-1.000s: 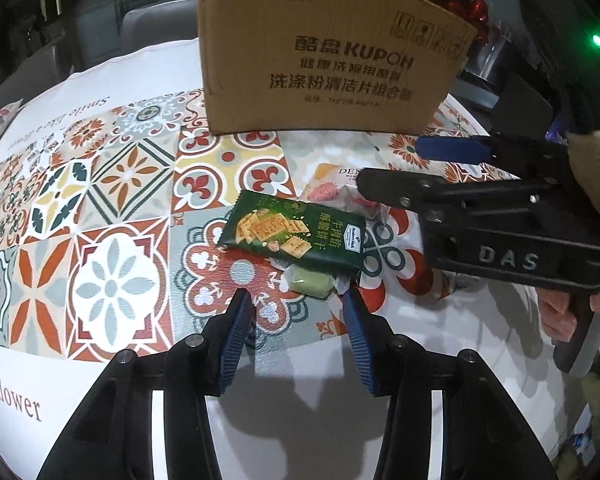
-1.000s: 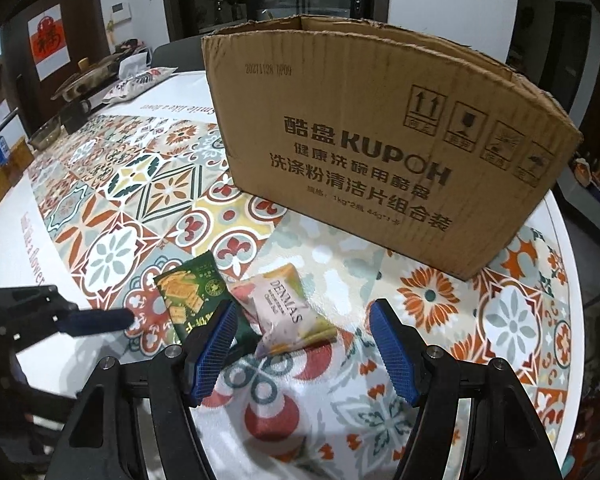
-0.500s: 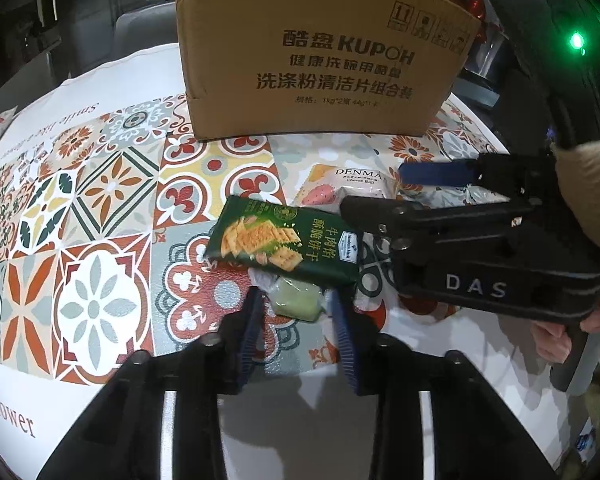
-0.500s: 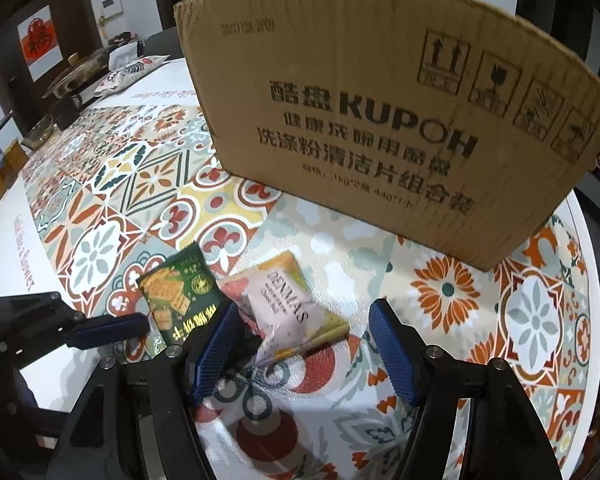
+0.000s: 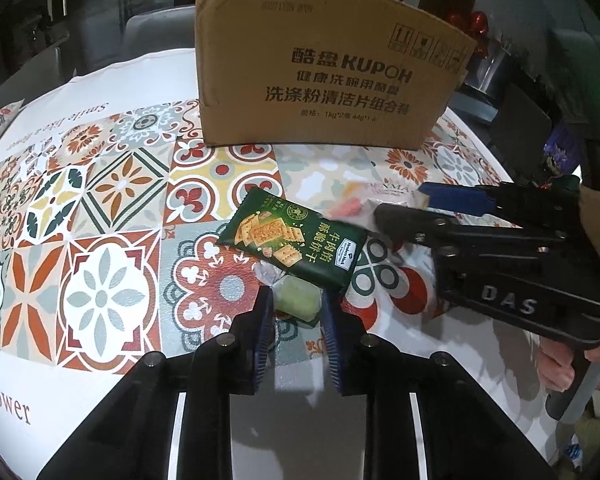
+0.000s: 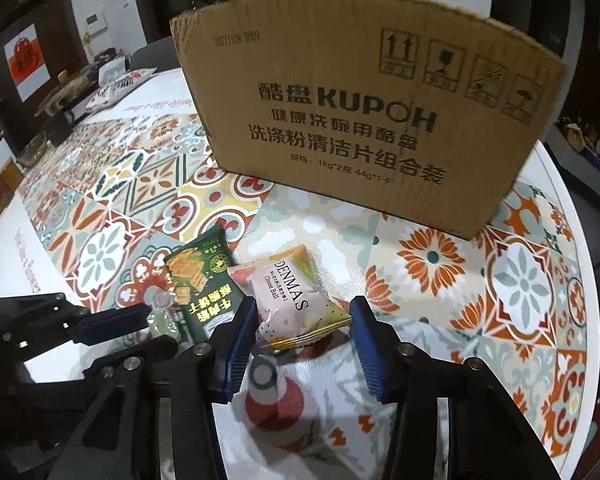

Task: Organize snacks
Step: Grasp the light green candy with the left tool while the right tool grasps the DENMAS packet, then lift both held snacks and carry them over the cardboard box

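A small pale green wrapped snack [image 5: 298,302] lies on the patterned tablecloth, partly under a dark green cracker packet [image 5: 292,246]. My left gripper [image 5: 296,308] is shut on the green snack; it also shows in the right wrist view [image 6: 162,322]. A pink DENMAS Cheese Ball bag [image 6: 296,304] lies beside the cracker packet [image 6: 204,284]. My right gripper [image 6: 304,320] is open, its jaws on either side of the pink bag, and shows in the left wrist view [image 5: 404,204]. A brown cardboard box [image 6: 360,128] stands behind the snacks.
The cardboard box [image 5: 324,76] blocks the far side of the table. Chairs [image 5: 156,34] stand beyond it. Dishes and a packet [image 6: 112,88] sit at the far left of the table. The table's edge [image 6: 580,240] curves close on the right.
My left gripper moved forward and closed its jaws on the pale green snack. My right gripper dropped lower and closer around the pink bag, still open.
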A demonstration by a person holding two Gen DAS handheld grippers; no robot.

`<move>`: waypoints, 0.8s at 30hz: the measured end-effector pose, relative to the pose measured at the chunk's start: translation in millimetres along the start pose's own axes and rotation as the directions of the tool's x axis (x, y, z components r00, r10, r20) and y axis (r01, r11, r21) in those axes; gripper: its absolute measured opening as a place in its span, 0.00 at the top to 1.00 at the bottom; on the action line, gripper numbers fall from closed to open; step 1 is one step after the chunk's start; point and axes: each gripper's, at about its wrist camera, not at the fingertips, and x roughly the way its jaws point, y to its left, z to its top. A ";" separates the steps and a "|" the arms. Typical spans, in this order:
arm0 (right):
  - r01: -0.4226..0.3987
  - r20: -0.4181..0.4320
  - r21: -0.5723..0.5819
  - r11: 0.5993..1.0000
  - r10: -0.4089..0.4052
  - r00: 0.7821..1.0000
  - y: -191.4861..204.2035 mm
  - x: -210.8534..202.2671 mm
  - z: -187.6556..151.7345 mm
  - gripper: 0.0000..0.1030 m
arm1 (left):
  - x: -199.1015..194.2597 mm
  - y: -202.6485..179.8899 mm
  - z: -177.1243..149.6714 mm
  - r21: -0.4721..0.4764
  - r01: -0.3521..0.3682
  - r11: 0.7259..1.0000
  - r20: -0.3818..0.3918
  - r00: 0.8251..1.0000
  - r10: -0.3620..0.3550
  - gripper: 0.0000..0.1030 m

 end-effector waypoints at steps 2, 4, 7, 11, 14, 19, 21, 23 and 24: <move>0.016 0.024 0.010 1.000 -0.016 1.000 0.2 -9.9 -1.6 0.53 | -6.2 1.1 -1.9 -0.005 0.002 1.000 0.014 1.000 -0.002 0.76; 0.021 0.043 0.018 1.000 -0.022 0.999 1.3 -18.6 -3.2 0.53 | -12.1 1.2 -2.8 -0.006 0.005 1.000 0.027 1.000 -0.005 0.76; 0.026 0.061 0.022 0.999 -0.028 0.998 4.9 -28.5 -6.1 0.54 | -21.4 -0.2 -1.9 -0.006 0.003 1.000 0.052 0.999 -0.002 0.76; 0.027 0.076 0.017 0.999 -0.029 0.997 8.4 -40.6 -9.5 0.54 | -34.4 -1.6 1.7 -0.012 0.013 1.000 0.085 0.996 -0.012 0.76; 0.030 0.090 0.020 0.999 -0.032 0.995 10.7 -48.8 -10.0 0.54 | -44.4 -3.7 4.8 -0.008 0.018 1.000 0.110 0.994 -0.017 0.76; 0.033 0.122 0.037 0.999 -0.037 0.992 12.4 -64.6 -7.3 0.54 | -63.7 -7.2 10.3 0.002 0.020 1.000 0.163 0.986 -0.020 0.76; 0.034 0.139 0.041 0.999 -0.040 0.989 13.7 -71.0 -5.0 0.54 | -72.0 -7.8 13.4 0.005 0.023 1.000 0.184 0.983 -0.024 0.76; 0.038 0.167 0.042 0.998 -0.045 0.985 15.5 -80.6 -1.9 0.54 | -81.2 -8.3 17.1 0.008 0.023 1.000 0.210 0.977 -0.024 0.76; 0.038 0.167 0.042 0.998 -0.045 0.985 15.5 -80.6 -1.9 0.54 | -84.8 -8.3 18.5 0.010 0.021 1.000 0.221 0.975 -0.023 0.76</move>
